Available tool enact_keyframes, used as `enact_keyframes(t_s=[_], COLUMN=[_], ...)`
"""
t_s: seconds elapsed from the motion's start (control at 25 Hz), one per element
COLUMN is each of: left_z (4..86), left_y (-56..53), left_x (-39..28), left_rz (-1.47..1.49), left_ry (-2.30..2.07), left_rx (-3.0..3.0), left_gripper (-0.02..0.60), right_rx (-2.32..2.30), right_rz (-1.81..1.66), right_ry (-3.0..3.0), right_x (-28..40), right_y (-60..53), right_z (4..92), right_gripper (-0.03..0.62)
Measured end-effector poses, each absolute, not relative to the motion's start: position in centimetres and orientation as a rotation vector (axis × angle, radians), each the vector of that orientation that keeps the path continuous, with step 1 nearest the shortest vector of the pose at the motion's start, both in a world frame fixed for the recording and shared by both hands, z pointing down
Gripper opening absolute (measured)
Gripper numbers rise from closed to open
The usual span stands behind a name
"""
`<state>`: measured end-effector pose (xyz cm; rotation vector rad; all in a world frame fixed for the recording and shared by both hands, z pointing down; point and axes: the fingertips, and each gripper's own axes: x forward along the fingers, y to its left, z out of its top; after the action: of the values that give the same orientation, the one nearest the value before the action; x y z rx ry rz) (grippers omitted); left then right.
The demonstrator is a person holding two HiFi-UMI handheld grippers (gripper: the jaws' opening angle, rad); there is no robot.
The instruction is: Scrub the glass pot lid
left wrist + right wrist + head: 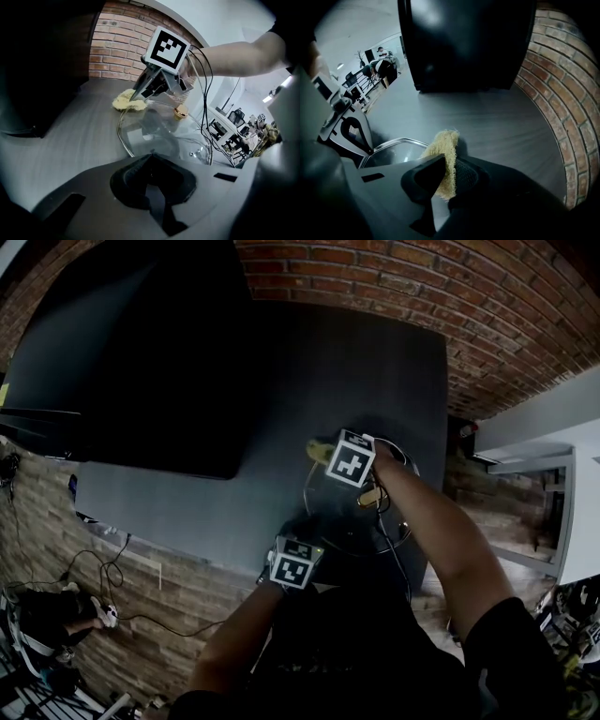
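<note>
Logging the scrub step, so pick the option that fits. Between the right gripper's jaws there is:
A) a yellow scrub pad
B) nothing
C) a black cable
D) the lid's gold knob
A: the right gripper view shows the right gripper shut on the yellow scrub pad, whose fuzzy end sticks out past the jaws by the rim of the glass pot lid.
</note>
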<state>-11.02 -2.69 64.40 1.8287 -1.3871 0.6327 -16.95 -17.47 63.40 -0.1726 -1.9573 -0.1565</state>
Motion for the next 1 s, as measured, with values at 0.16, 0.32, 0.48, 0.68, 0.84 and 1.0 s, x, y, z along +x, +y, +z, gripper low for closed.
enact_keyframes(t_s=[0.16,0.32,0.48,0.68,0.84,1.0], left_z=[64.5,64.4,64.3,64.4,64.3,64.2], left_y=[-2.5,-2.5,-2.6,-2.6,-2.7,-2.7], left_x=[-10.9,-11.0,-11.0,-11.0,-11.0,-10.9], left_rz=[0.644,0.650,0.654,0.659,0.652,0.652], left_ry=[-1.370,-1.365,-1.356,-1.348,-1.344,-1.335], left_rx=[1.819,1.821,1.828,1.830,1.832,1.834], left_gripper=[0.034,0.034,0.034,0.034,0.034,0.034], right_rx=[-0.076,0.020,0.108,0.204,0.272,0.325], right_rz=[-0.068,0.002,0.049,0.099,0.130,0.160], right_ry=[-1.970,-1.986,-2.011,-1.986,-1.970,-1.963], right_x=[-15.3,-13.4,-11.4,-7.8,-5.3,-3.0], right_y=[-20.0,-22.5,-24.4,-26.2,-26.9,-27.1], right_z=[63.4,63.4,63.1,63.5,63.6,63.6], right_gripper=[0.049,0.049,0.049,0.049,0.049,0.049])
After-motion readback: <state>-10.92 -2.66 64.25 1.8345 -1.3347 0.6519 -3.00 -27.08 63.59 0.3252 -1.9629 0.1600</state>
